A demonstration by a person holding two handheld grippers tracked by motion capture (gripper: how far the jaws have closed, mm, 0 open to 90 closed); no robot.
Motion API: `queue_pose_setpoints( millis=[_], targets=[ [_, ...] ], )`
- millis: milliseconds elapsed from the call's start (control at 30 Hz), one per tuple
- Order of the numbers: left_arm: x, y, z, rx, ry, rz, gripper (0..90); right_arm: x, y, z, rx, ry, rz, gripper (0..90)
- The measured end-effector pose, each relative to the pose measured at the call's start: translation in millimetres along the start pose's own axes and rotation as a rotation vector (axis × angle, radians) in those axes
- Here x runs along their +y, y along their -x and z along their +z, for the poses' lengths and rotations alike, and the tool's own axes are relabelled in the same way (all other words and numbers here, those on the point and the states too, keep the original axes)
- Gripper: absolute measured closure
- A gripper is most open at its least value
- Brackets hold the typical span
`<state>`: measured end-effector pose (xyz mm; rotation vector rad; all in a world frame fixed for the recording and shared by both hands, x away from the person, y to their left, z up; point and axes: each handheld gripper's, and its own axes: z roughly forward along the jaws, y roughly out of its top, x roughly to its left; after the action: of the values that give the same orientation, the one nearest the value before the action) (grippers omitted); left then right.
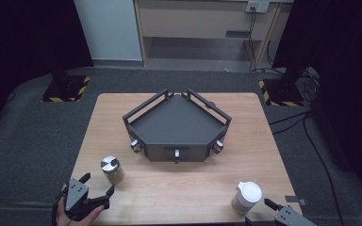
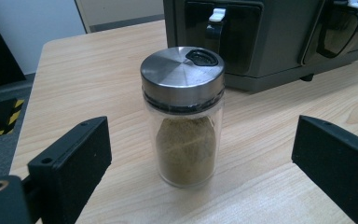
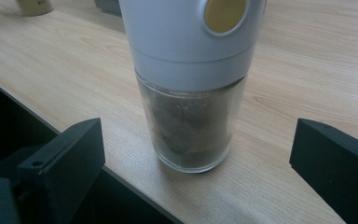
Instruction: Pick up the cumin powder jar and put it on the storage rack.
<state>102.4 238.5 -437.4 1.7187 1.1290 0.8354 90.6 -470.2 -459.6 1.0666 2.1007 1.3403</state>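
Note:
A glass spice jar [image 1: 111,169] with a steel lid and tan powder inside stands upright on the wooden table [image 1: 179,188], front left. My left gripper [image 1: 98,183] is open just short of it. In the left gripper view the jar [image 2: 182,116] stands between and a little beyond the wide-apart jaws of the left gripper [image 2: 205,144], untouched. A white-capped grinder [image 1: 246,197] with dark contents stands front right. My right gripper [image 1: 269,207] sits at the table's front edge beside it. In the right gripper view the grinder [image 3: 191,93] stands close ahead of the open right gripper [image 3: 198,149], with gaps on both sides.
A dark grey corner-shaped rack [image 1: 176,125] with low rails and small hooks on its front stands mid-table, behind both jars. Its front face [image 2: 261,42] lies right behind the spice jar. Bare wood stretches between the two jars. A hand [image 1: 82,216] holds the left gripper.

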Motion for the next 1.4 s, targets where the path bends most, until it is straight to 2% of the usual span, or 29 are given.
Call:
queue_pose_setpoints(
  millis=[333,467,733,1033,1167,1233,1300,1333,1400],
  targets=[
    [12.2,-9.4,24.4,-0.010,-0.056,0.022,3.6,-0.1,0.6,0.0,0.003,-0.003,0.000,3.5],
    [12.9,-12.4,31.8,-0.013,-0.064,0.013,3.6,-0.1,1.8,0.2,0.003,-0.010,0.006,3.5],
    [17.1,-15.9,44.4,-0.019,-0.081,0.024,4.2,-0.2,2.9,0.7,0.009,-0.015,0.008,3.5],
    [20.8,-22.6,54.0,-0.039,-0.071,-0.010,7.5,-0.4,3.5,1.1,0.009,-0.017,0.009,3.7],
    [22.2,-23.9,57.3,-0.040,-0.076,-0.014,14.2,-1.0,4.3,0.4,0.008,-0.014,0.014,3.7],
    [20.8,-26.9,58.6,-0.053,-0.070,-0.034,22.7,-1.3,4.7,0.0,0.007,-0.012,0.015,3.7],
    [20.0,-28.7,58.8,-0.066,-0.066,-0.041,24.9,-1.5,5.0,0.0,0.007,-0.012,0.015,3.8],
    [20.1,-27.5,58.7,-0.063,-0.066,-0.033,29.6,-1.5,5.3,-0.2,0.007,-0.013,0.017,3.8],
    [20.0,-26.2,58.7,-0.058,-0.065,-0.029,29.9,-2.0,5.9,-0.7,0.006,-0.010,0.020,3.8]
  ],
)
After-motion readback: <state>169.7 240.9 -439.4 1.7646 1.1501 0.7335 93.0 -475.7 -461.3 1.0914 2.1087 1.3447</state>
